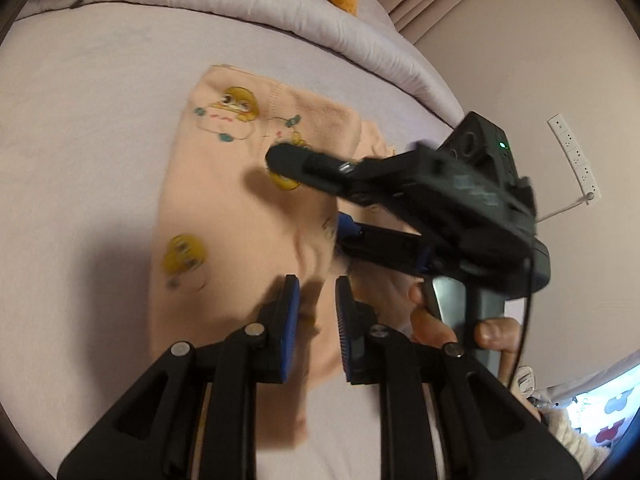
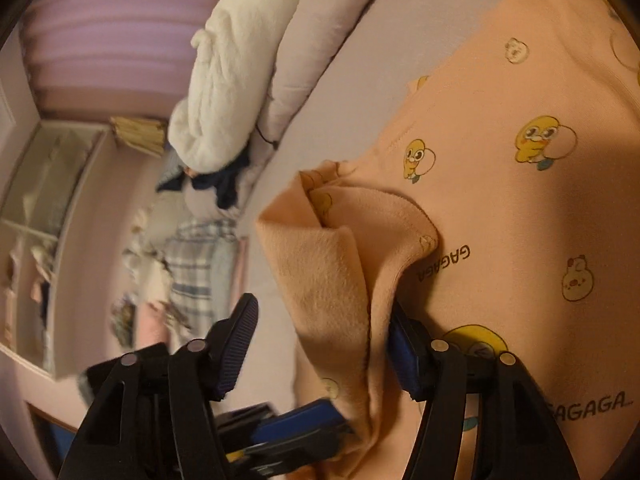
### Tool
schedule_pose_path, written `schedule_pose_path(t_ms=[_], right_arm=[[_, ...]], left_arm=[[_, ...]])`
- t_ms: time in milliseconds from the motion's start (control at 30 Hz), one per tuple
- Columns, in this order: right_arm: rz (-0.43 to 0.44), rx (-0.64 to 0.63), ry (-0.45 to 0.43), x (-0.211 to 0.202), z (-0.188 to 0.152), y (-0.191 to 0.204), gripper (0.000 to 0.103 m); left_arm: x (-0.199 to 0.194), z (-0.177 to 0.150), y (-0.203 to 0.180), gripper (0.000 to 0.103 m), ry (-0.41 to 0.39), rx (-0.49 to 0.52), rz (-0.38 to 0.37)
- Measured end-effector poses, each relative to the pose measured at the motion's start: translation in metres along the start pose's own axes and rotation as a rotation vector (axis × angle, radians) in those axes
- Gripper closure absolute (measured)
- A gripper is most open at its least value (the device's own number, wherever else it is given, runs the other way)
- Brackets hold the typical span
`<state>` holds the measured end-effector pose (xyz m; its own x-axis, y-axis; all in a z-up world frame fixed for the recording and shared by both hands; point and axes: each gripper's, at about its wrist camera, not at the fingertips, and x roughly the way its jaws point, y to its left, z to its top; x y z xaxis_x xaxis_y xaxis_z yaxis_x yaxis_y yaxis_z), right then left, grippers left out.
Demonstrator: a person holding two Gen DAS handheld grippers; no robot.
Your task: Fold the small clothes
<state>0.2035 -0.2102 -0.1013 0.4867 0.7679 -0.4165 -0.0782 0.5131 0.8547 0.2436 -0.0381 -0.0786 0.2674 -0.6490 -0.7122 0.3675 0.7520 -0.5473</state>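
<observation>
A small peach garment point(image 1: 224, 200) printed with yellow ducks lies on the mauve bed point(image 1: 80, 140), roughly mid-sheet, with the duvet point(image 1: 248, 12) bunched along the far edge. In the left wrist view its far and left edges look straight and tidy, while the near right part is rumpled where both tools meet it, so the folding seems under way rather than finished. The right wrist view shows a flap point(image 2: 320, 264) of the same cloth turned up, its fleecy inside outward, standing in a loose hump over the printed body; it has not been laid flat. The right gripper point(image 2: 320, 344) has its jaws spread, with that flap hanging between them; one pad is clear of the cloth and the other is partly hidden by it, so I judge it is not pinching. The left gripper point(image 1: 318, 312) has its jaws drawn close but with a narrow gap showing; cloth lies under and between them, and whether the pads actually bite it I cannot tell. A hand point(image 1: 448, 328) holds the right tool's grip at the near right. Left to do, by my reading: lay the raised flap down, smooth it, and make any further folds.
</observation>
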Motion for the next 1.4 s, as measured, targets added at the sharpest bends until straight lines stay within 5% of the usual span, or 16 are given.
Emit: schedule_pose_path(t_ms=[133, 267, 567, 800, 933, 1067, 1233, 1400], right_arm=[[-0.176, -0.084, 0.012, 0.008, -0.003, 0.007, 0.070], [-0.249, -0.147, 0.008, 0.005, 0.002, 0.017, 0.094], [-0.400, -0.330, -0.108, -0.061, 0.038, 0.039, 0.095], [-0.568, -0.264, -0.166, -0.101, 0.073, -0.015, 0.095], [-0.563, -0.196, -0.147, -0.100, 0.079, -0.049, 0.095], [-0.510, -0.117, -0.156, -0.102, 0.076, -0.064, 0.083], [-0.599, -0.233, -0.292, -0.126, 0.054, -0.037, 0.080], [-0.500, -0.383, -0.313, -0.140, 0.020, -0.018, 0.080]], left_arm=[[-0.016, -0.012, 0.004, 0.085, -0.014, 0.006, 0.039], [-0.033, -0.026, 0.014, 0.080, -0.030, -0.019, 0.047], [-0.031, -0.039, 0.016, 0.078, -0.016, -0.041, 0.043], [-0.009, -0.030, -0.002, 0.078, 0.012, -0.018, 0.010], [0.003, -0.024, -0.021, 0.078, 0.016, 0.011, -0.001], [0.019, -0.015, -0.045, 0.078, 0.011, 0.062, 0.026], [0.035, -0.009, -0.066, 0.077, -0.005, 0.146, 0.118], [0.041, -0.019, -0.069, 0.077, -0.011, 0.182, 0.180]])
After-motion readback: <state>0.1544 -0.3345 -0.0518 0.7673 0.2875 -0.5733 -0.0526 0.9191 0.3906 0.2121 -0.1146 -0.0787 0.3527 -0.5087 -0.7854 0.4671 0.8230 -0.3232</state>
